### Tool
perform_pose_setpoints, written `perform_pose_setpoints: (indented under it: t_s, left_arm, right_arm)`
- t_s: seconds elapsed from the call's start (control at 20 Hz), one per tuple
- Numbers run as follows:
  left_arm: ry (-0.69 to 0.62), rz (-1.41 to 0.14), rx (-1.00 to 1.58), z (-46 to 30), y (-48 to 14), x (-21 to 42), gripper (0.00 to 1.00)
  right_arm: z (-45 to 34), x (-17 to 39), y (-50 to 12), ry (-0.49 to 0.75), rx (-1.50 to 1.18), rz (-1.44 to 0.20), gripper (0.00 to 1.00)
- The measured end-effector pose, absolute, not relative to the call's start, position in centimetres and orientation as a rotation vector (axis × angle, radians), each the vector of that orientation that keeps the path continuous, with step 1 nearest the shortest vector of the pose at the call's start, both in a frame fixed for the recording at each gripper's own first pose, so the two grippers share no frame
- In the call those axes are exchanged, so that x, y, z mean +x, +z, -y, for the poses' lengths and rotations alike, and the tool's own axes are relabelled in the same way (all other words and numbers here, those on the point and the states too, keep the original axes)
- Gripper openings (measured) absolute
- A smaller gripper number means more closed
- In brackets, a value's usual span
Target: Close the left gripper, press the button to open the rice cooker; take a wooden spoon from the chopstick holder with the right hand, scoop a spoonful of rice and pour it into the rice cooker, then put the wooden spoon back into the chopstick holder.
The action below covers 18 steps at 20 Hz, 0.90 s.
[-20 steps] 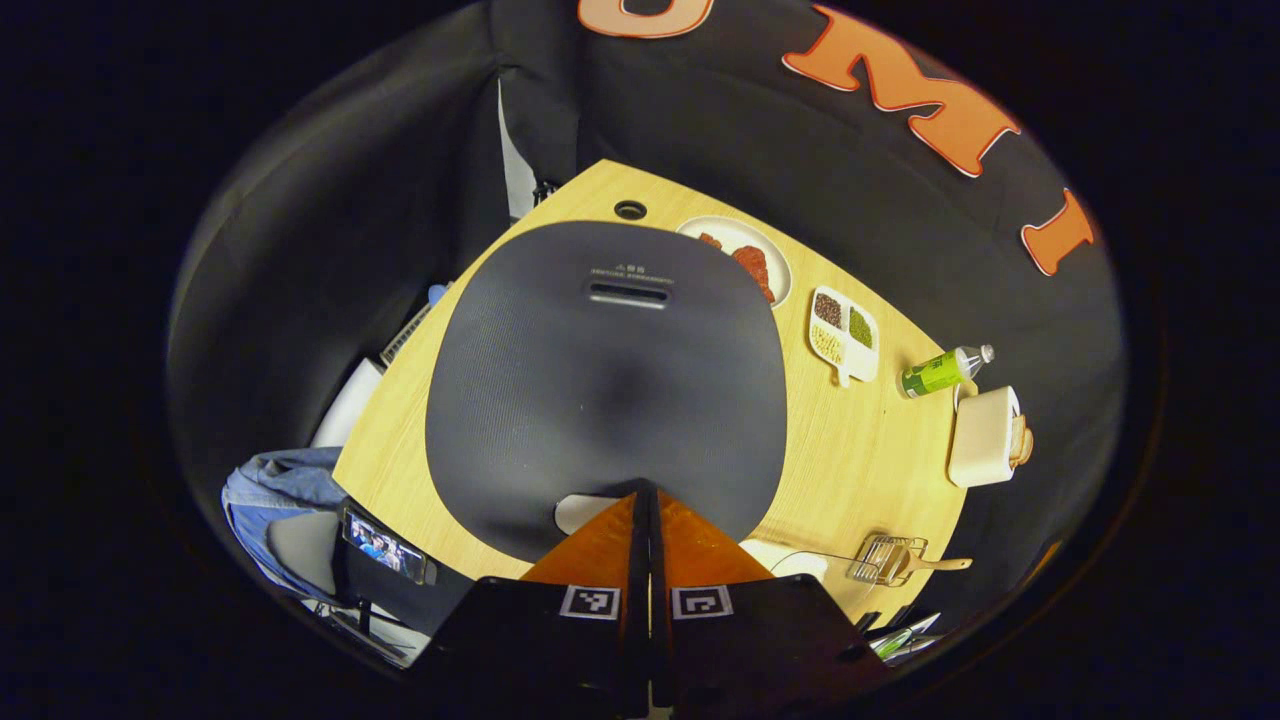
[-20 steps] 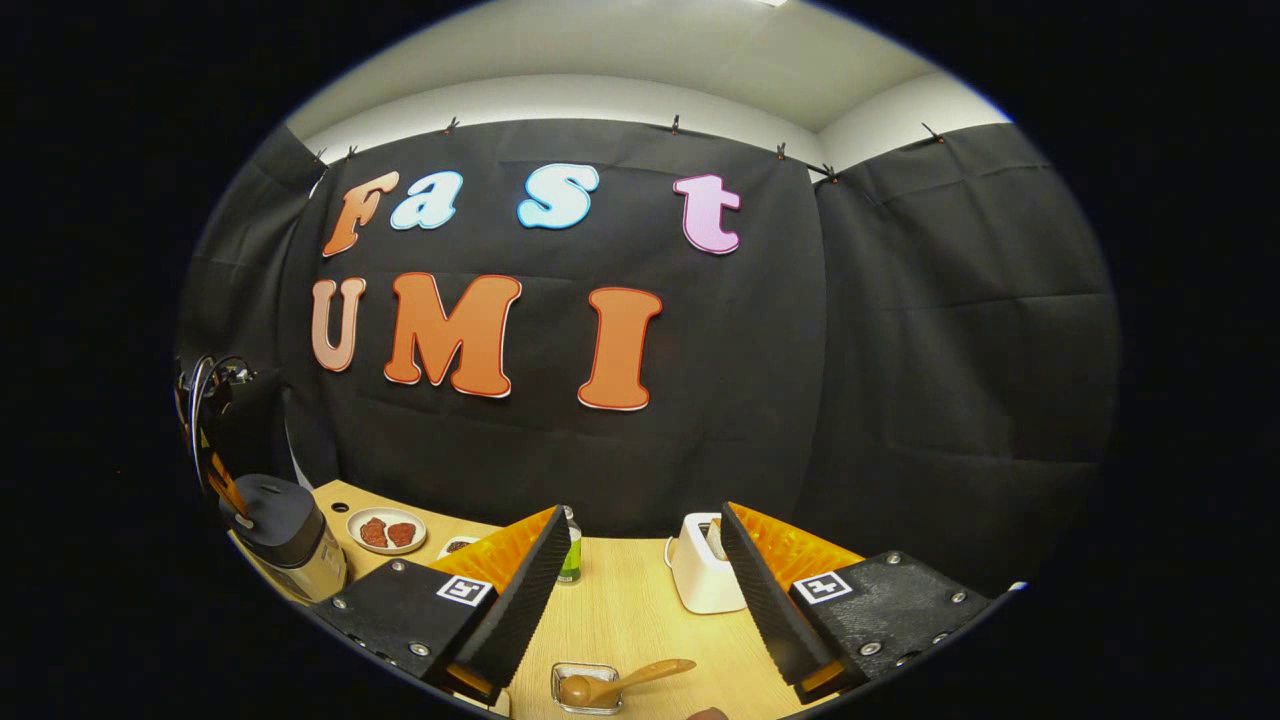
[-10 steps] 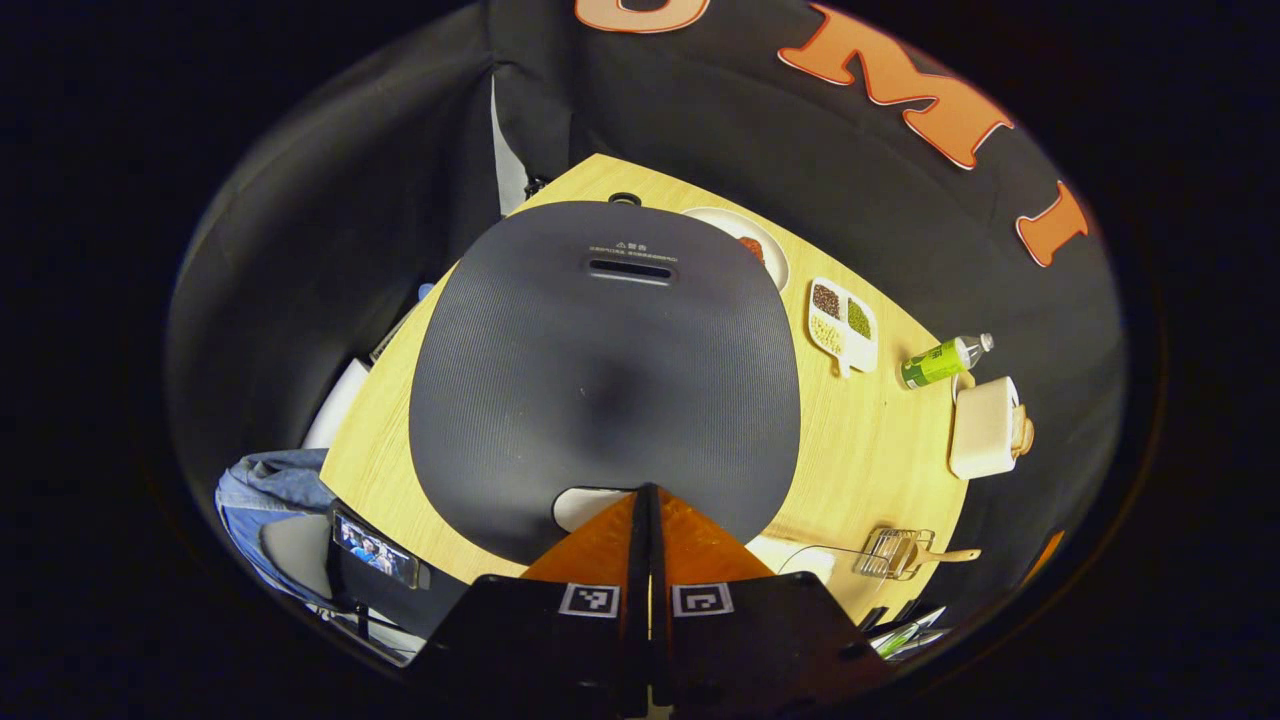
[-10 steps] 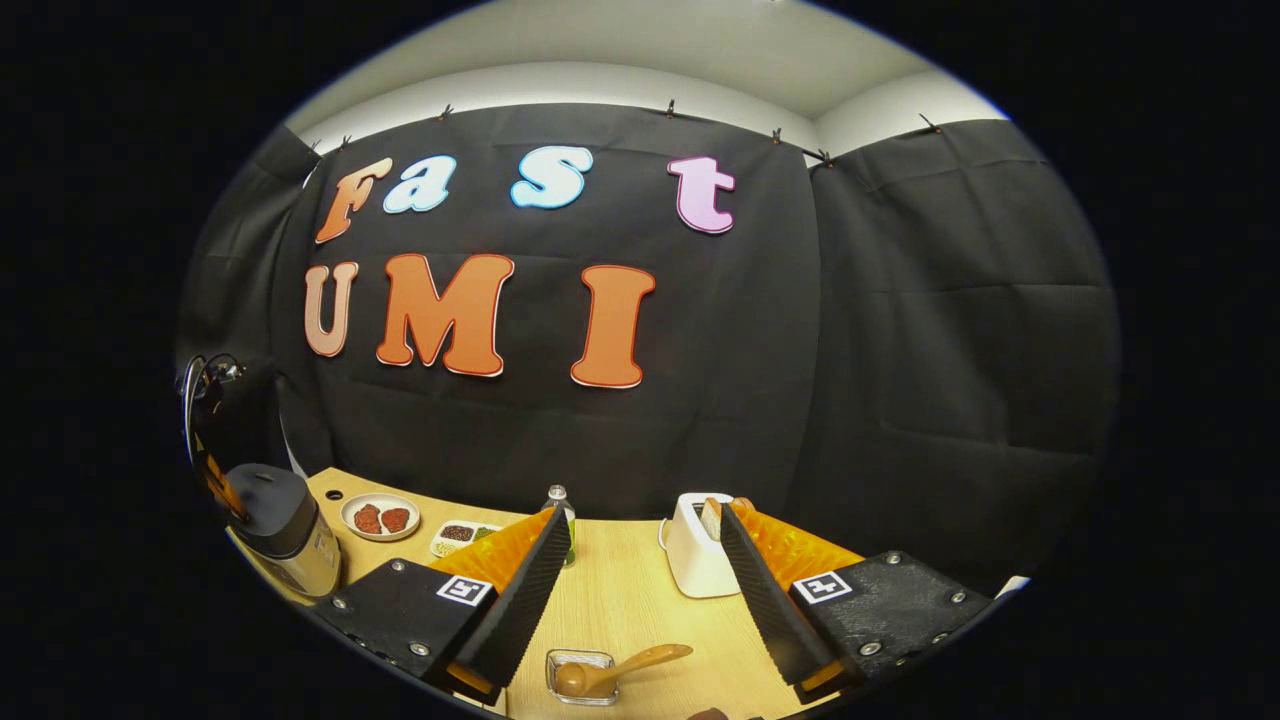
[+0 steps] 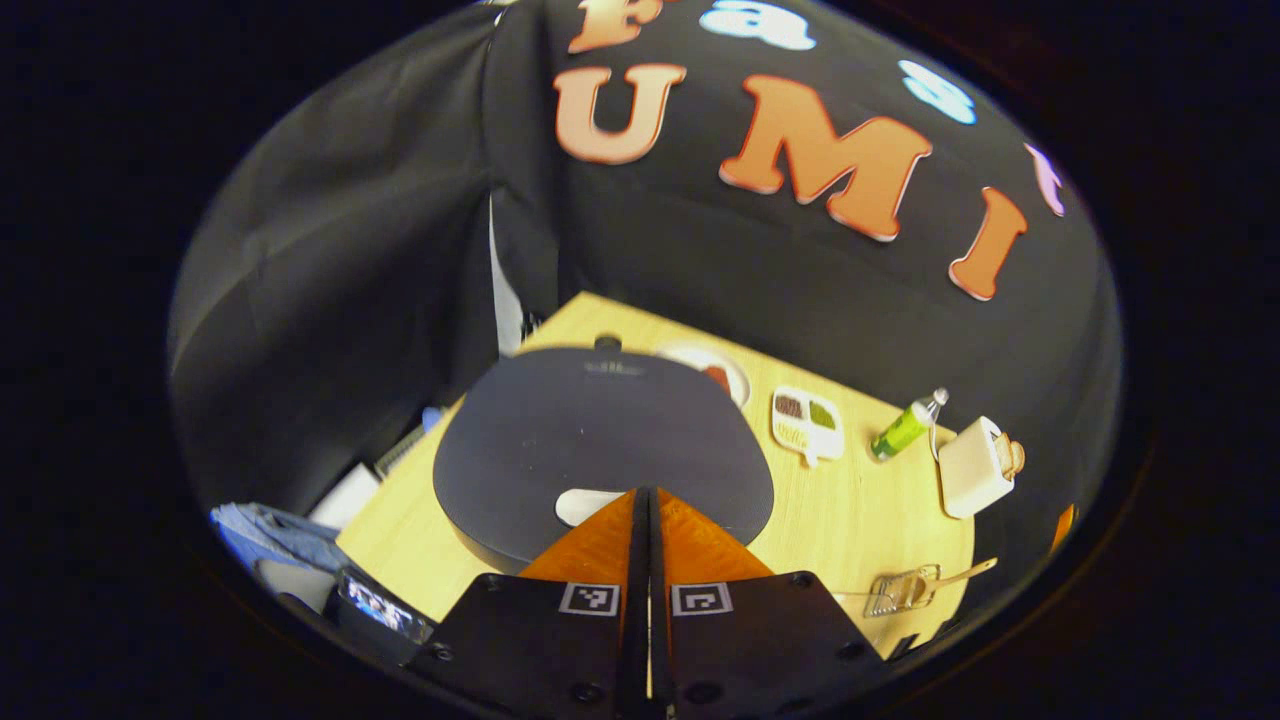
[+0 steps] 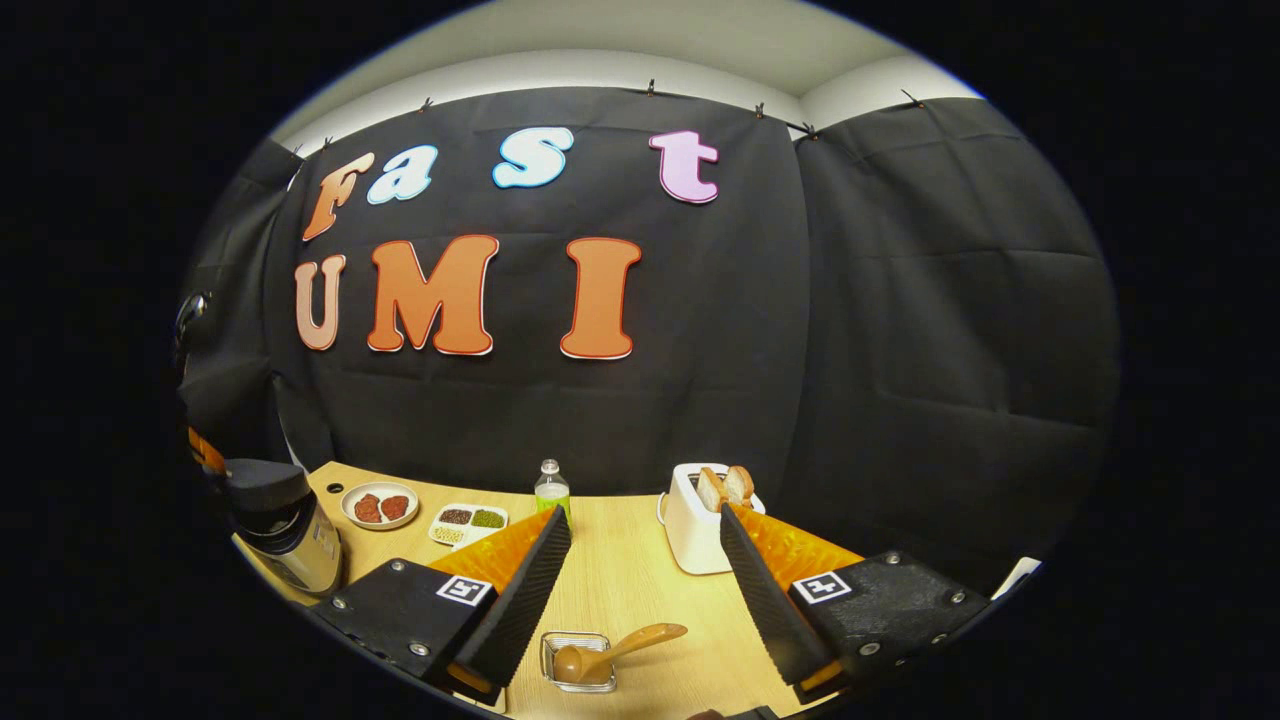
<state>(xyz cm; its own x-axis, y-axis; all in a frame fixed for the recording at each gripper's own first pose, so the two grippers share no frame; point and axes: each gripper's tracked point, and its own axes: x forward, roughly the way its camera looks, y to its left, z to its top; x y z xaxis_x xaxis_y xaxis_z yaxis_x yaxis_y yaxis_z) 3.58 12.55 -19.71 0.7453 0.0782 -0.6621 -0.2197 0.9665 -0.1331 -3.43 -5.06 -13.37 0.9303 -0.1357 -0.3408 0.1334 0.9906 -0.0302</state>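
In the left gripper view, the left gripper (image 5: 645, 500) is clenched, its tip at the white button (image 5: 585, 504) at 6 o'clock of the rice cooker (image 5: 600, 440) lid; pressing seems the step in hand, the lid not yet open

In the right gripper view, the right gripper (image 6: 640, 570) is released above the wooden spoon (image 6: 610, 652) in the chopstick holder (image 6: 578, 662); next it must descend and grasp the handle, at 3 o'clock

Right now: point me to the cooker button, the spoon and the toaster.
button (image 5: 588, 505), left gripper view, on its white face at the lid's front edge.
spoon (image 6: 640, 640), right gripper view, mid-handle, sticking out of the holder.
toaster (image 6: 692, 530), right gripper view, on its white front side.
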Motion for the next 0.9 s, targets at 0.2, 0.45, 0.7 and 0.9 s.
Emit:
perform_pose_setpoints:
  t_s: [0.2, 0.45, 0.7, 0.9]
  left_arm:
    - [0.202, -0.467, -0.057, -12.0, -12.8, 4.1, 0.05]
    - [0.275, -0.337, 0.095, -11.9, -9.5, 3.4, 0.06]
    - [0.240, -0.237, 0.182, -8.4, -7.1, 2.4, 0.08]
    - [0.215, -0.234, 0.194, -6.7, -7.3, 1.6, 0.27]
  right_arm:
    - [5.0, -3.5, -14.8, -0.124, 0.011, -0.385, 0.94]
    - [5.0, -4.1, -18.2, -0.120, 0.081, -0.472, 0.93]
    - [5.2, -4.4, -21.8, -0.127, 0.122, -0.562, 0.94]
    - [5.4, -4.4, -25.1, -0.139, 0.183, -0.640, 0.93]
